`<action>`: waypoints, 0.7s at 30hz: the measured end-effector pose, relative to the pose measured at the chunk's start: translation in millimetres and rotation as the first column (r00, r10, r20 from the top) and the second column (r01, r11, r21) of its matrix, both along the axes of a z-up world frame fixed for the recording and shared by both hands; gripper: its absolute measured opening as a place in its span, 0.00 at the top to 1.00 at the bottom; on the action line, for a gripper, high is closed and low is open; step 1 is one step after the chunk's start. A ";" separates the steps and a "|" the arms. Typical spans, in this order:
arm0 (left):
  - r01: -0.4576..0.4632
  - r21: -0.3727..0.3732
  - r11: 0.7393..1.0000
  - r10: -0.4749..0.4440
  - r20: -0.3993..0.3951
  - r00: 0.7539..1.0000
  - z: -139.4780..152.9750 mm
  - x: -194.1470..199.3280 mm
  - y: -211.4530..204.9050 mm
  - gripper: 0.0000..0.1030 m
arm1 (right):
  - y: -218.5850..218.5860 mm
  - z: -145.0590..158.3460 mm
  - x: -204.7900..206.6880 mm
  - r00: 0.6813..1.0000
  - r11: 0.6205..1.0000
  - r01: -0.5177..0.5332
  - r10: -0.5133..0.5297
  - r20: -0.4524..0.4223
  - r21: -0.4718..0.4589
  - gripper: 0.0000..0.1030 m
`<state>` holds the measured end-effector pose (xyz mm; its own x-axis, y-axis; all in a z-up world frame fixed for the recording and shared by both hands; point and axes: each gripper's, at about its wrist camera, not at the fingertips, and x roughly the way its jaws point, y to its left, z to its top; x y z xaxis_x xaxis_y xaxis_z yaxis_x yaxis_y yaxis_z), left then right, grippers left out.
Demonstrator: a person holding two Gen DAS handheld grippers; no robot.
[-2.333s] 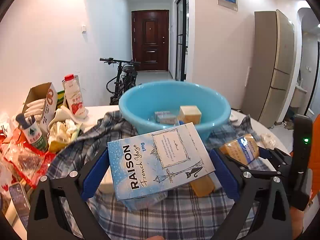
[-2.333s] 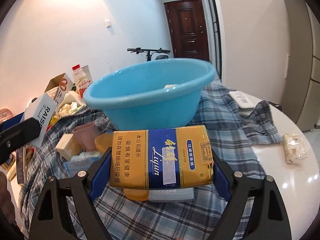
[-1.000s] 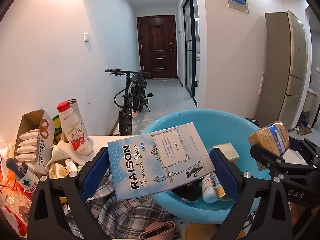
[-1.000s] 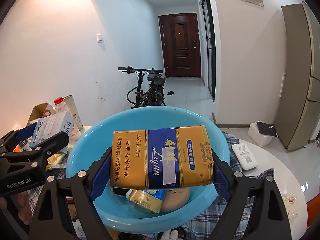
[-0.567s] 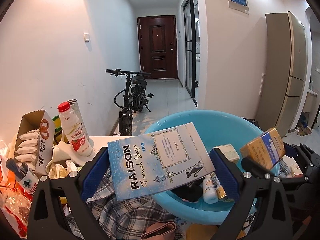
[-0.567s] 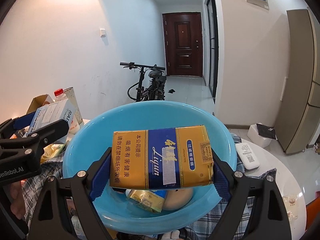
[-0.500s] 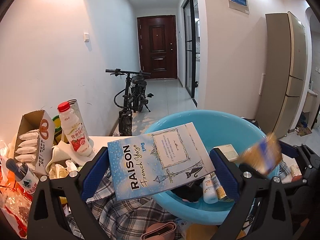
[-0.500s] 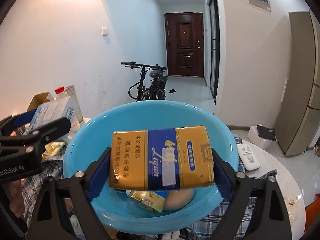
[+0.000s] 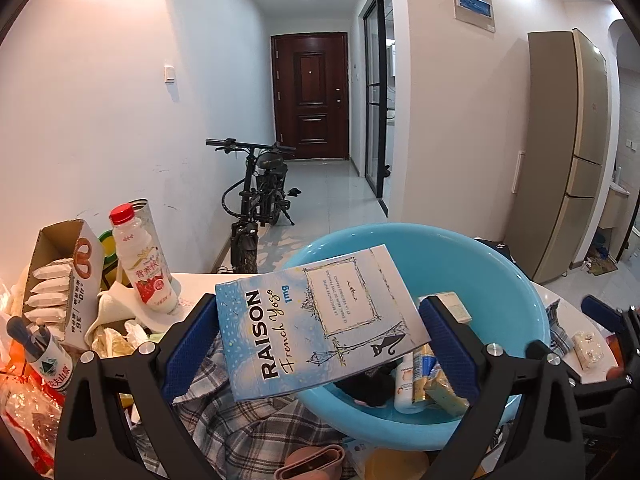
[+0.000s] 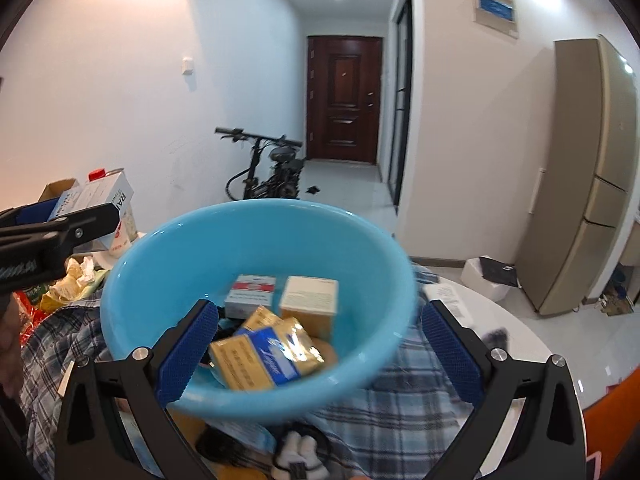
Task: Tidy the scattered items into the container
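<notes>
Right wrist view is looking down over the white table (image 10: 516, 332), which is lying under a plaid cloth (image 10: 404, 400) with the blue basin (image 10: 256, 240) sitting on top. The right gripper (image 10: 316, 344) is hovering at the basin's near rim, its 2 fingers spread wide and gripping nothing — the gold-and-blue carton (image 10: 260, 356) is lying inside the basin, tilted, among a white-topped box (image 10: 308, 300) and a grey-and-red box (image 10: 250, 294).

In the left wrist view, the left gripper (image 9: 316, 332) is pinching the pale blue RAISON box (image 9: 320, 316) between its blue pads (image 9: 188, 340), holding it tilted at the basin's (image 9: 472, 264) near-left rim — above the cloth (image 9: 240, 428). Well to the left, an open cardboard box (image 9: 60, 272) of white sachets is standing beside a red-capped drink bottle (image 9: 140, 264). A small white bottle (image 9: 404, 380) is leaning inside the basin.
</notes>
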<state>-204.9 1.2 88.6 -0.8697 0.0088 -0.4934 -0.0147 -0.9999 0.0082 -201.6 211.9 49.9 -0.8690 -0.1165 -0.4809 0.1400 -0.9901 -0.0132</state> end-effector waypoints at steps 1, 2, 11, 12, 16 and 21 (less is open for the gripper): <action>0.006 0.002 1.000 -0.006 0.001 1.000 0.1 0.0 1.2 0.05 | 4.7 -2.0 3.9 1.000 1.000 0.008 -0.008 -0.005 -0.012 0.00; 0.010 0.004 1.000 -0.010 0.001 1.000 0.1 0.2 2.2 0.05 | 9.3 -4.5 7.6 1.000 0.999 0.013 -0.013 -0.012 -0.030 0.00; 0.033 -0.008 0.999 -0.033 0.006 0.999 -3.9 0.0 12.6 0.05 | 16.0 -9.3 14.6 0.999 0.998 0.003 -0.005 -0.034 -0.059 0.00; 0.036 -0.010 0.999 -0.036 0.005 0.999 -3.9 0.5 13.5 0.05 | 15.9 -9.5 14.5 0.999 0.998 -0.002 -0.001 -0.035 -0.065 0.00; 0.037 -0.005 0.999 -0.037 -0.001 0.999 -3.0 1.7 13.3 0.05 | 16.4 -10.8 12.6 0.999 0.994 -0.033 0.030 -0.031 -0.100 0.00; 0.041 0.000 0.999 -0.041 0.000 0.999 -3.3 1.8 13.6 0.05 | 13.2 -11.5 13.8 0.999 0.994 -0.032 0.029 -0.035 -0.106 0.00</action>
